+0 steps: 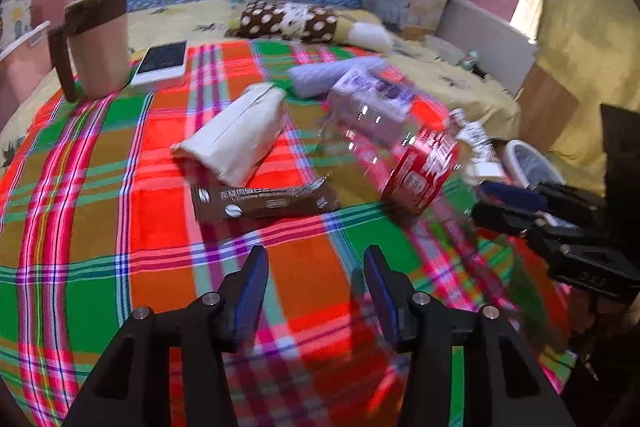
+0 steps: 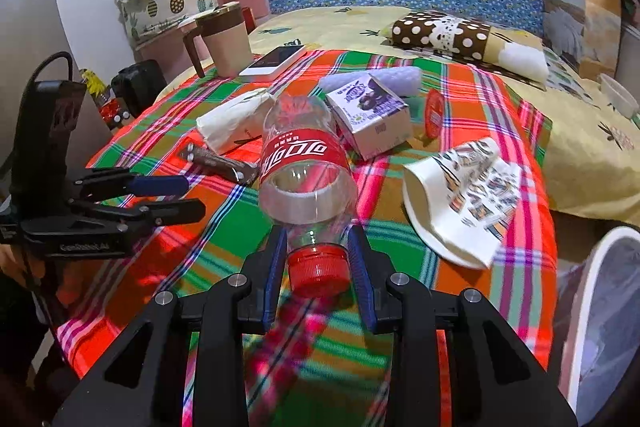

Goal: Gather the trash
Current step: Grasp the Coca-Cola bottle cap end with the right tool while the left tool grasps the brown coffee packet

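My right gripper [image 2: 318, 259] has its blue pads pressed on the neck of the clear plastic bottle [image 2: 304, 163], just behind its red cap [image 2: 318, 269], and the bottle looks raised off the plaid cloth [image 2: 224, 227], its base pointing away from me. My left gripper [image 1: 316, 287] hangs wide apart with nothing between its fingers, above bare cloth. Ahead of it lie a brown snack wrapper [image 1: 260, 201] and a white tissue pack [image 1: 236, 137]. Near the bottle sit a purple carton [image 2: 370, 113], a crushed paper cup [image 2: 460, 195] and a red lid [image 2: 435, 113]. A white bin [image 2: 600, 327] stands beside the bed's edge.
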Available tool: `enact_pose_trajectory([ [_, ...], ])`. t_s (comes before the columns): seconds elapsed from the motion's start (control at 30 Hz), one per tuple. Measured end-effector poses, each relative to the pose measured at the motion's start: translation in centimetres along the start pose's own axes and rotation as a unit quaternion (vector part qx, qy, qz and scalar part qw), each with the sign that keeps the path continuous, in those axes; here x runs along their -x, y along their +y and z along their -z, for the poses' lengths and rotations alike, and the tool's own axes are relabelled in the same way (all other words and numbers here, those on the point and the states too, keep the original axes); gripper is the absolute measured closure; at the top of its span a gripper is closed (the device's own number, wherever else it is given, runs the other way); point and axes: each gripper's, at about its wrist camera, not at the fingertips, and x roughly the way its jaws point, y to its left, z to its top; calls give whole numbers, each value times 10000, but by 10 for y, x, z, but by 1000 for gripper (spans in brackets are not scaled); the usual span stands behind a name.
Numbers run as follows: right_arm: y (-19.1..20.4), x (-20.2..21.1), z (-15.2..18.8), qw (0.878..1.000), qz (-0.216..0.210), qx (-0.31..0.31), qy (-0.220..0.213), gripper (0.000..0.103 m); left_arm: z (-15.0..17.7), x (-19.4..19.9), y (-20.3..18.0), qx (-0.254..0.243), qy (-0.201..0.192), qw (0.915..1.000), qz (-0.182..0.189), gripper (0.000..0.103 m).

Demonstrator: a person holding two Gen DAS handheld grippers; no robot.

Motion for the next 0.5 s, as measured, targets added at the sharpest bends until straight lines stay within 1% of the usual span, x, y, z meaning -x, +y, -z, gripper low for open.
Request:
enact_pose_trajectory([
  [0.1,-4,7,5,9999,46,-103,-22,69,-7,7,-2,-95,-214,9996,-129,53],
  [0.2,-8,12,11,9997,126,-206,-46,69,-17,4,6,-92,-284,9992,-261,53],
  [0.23,-10,13,12,9995,157,-251,-50,69,-20,2,9,-89,-284,9990,-342,53],
  [0.27,-11,14,14,9994,169,-283,-46,69,-23,-1,13,-90,-278,9981,-537,53],
  [0.3,-12,14,15,9993,174,-319,-29,69,-26,-2,15,-102,-298,9976,-611,53],
  [0.4,-15,13,19,9991,198,-372,1,69,-32,-4,23,-269,-382,9971,-597,53],
  [0.5,-17,12,19,9990,191,-409,-14,69,-38,-14,30,-556,-261,9965,-576,53],
])
